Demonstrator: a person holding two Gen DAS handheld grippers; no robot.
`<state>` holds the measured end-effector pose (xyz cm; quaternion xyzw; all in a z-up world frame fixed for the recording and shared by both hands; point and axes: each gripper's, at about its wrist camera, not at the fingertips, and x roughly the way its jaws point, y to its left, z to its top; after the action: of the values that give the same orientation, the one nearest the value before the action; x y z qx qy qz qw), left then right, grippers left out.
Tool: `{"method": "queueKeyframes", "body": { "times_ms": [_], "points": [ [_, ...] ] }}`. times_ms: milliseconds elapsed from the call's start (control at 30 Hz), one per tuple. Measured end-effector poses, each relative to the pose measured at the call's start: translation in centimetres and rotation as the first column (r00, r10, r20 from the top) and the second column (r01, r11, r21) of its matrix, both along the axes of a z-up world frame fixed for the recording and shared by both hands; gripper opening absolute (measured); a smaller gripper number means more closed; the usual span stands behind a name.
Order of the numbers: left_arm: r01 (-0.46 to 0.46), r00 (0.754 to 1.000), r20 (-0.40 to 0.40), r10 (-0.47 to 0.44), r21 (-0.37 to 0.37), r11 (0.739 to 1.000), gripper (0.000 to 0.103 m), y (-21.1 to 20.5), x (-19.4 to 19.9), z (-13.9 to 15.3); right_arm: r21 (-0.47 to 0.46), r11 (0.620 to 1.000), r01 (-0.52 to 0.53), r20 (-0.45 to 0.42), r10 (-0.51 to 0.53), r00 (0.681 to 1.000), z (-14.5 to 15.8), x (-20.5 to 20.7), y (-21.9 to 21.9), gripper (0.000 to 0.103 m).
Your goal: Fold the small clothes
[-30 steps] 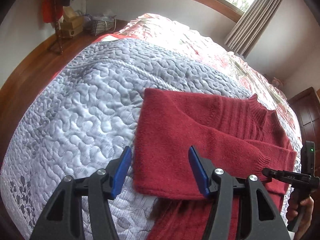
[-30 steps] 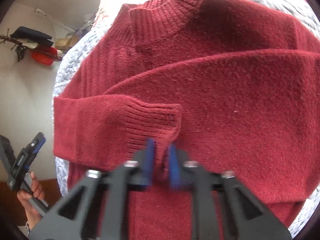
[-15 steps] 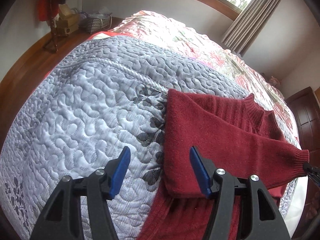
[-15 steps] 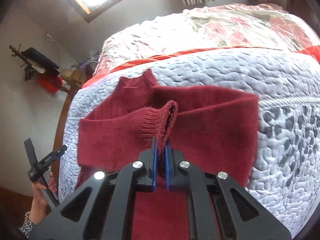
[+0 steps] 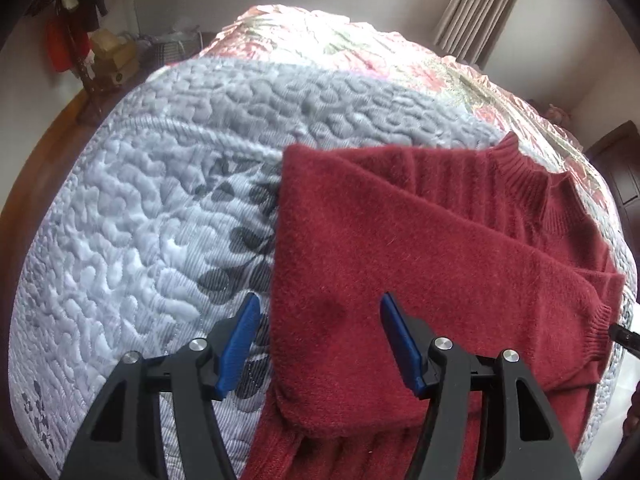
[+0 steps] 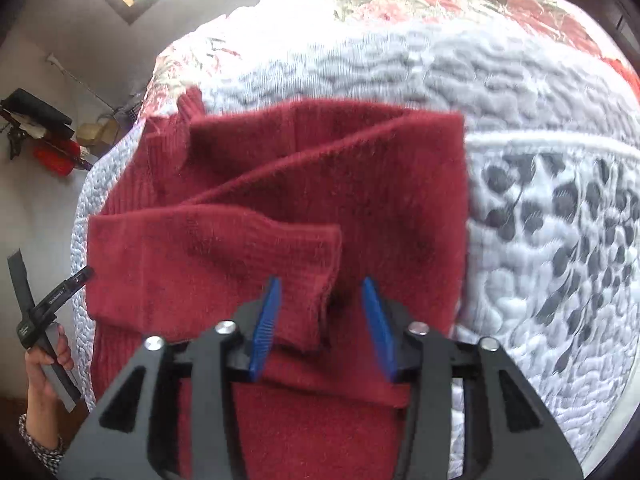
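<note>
Viewing through both wrist cameras, I see the red sweater (image 5: pixel 420 240) lying flat on the bed's grey quilt (image 5: pixel 160 200), close to the quilt's near edge, collar (image 5: pixel 524 176) pointing toward the floral cover (image 5: pixel 360 52) at the far end. 1 sleeve (image 5: pixel 520 288) is folded diagonally across the body, and its ribbed cuff (image 6: pixel 312 280) rests on the sweater front.

My left tongs (image 5: pixel 320 344) are spread wide and grip nothing; the folded side edge of the sweater lies between the 2 blue pads (image 5: pixel 240 344).

My right tongs (image 6: pixel 324 328) are also parted and grip nothing; the cuff sits between the blue pads (image 6: pixel 266 324), apparently loose. Whether either pad touches the fabric, I cannot tell.

In the right wrist view, a hand (image 6: pixel 44 368) at the quilt's edge holds the other handle. A black leaf print (image 6: pixel 560 240) marks the quilt just beside the sweater.
</note>
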<state>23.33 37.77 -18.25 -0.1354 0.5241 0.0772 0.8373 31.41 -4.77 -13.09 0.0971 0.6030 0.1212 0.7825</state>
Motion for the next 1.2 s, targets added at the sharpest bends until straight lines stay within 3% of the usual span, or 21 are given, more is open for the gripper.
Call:
{"method": "queueKeyframes", "body": {
  "times_ms": [67,133,233,400,533,667,733,867,1100,1200],
  "points": [
    [0.038,0.999,0.022,-0.038,0.026,0.999,0.063,-1.3,0.7,0.8,0.008,1.0,0.007,-0.012,-0.006,1.0,-0.2,1.0,-0.4,0.044],
    [0.078,0.996,0.028,-0.08,0.043,0.996,0.063,-2.6,1.4,0.8,0.003,1.0,0.005,-0.032,-0.005,0.999,-0.9,1.9,-0.6,0.027],
    [0.121,0.993,-0.012,-0.12,0.081,0.989,0.063,-4.1,2.3,-0.5,-0.018,1.0,0.002,-0.061,-0.003,0.998,-1.9,2.3,-0.1,0.018],
    [0.146,0.988,-0.065,-0.139,0.108,0.983,0.065,-4.6,2.8,-3.0,-0.053,0.999,0.009,-0.056,-0.012,0.998,-2.9,1.7,0.3,0.015],
    [0.124,0.99,-0.076,-0.119,0.058,0.991,0.065,-4.0,3.0,-3.3,-0.065,0.998,0.008,-0.05,-0.012,0.999,-3.4,1.5,1.0,0.016],
    [0.123,0.991,-0.063,-0.12,0.033,0.992,0.063,-3.5,2.0,-0.9,0.006,0.999,0.034,-0.029,-0.033,0.999,-1.4,-0.6,0.6,0.03],
    [0.12,0.992,-0.025,-0.12,-0.002,0.993,0.068,-2.9,-0.1,1.0,0.03,0.999,0.021,0.002,-0.021,1.0,0.3,-2.9,0.2,0.031],
    [0.151,0.988,-0.029,-0.151,0.011,0.988,0.072,-2.3,-5.4,2.7,-0.009,1.0,-0.021,0.007,0.021,1.0,1.8,-9.0,-0.5,0.041],
    [0.155,0.979,-0.138,-0.152,0.013,0.988,0.074,-1.8,-16.9,2.2,-0.038,0.999,-0.033,-0.115,0.029,0.993,0.5,-20.9,-2.0,0.048],
    [0.148,0.972,-0.183,-0.15,-0.022,0.989,0.074,-1.5,-21.1,1.6,-0.013,0.999,-0.03,-0.182,0.028,0.983,-0.3,-25.7,-2.5,0.049]
  ]
}}
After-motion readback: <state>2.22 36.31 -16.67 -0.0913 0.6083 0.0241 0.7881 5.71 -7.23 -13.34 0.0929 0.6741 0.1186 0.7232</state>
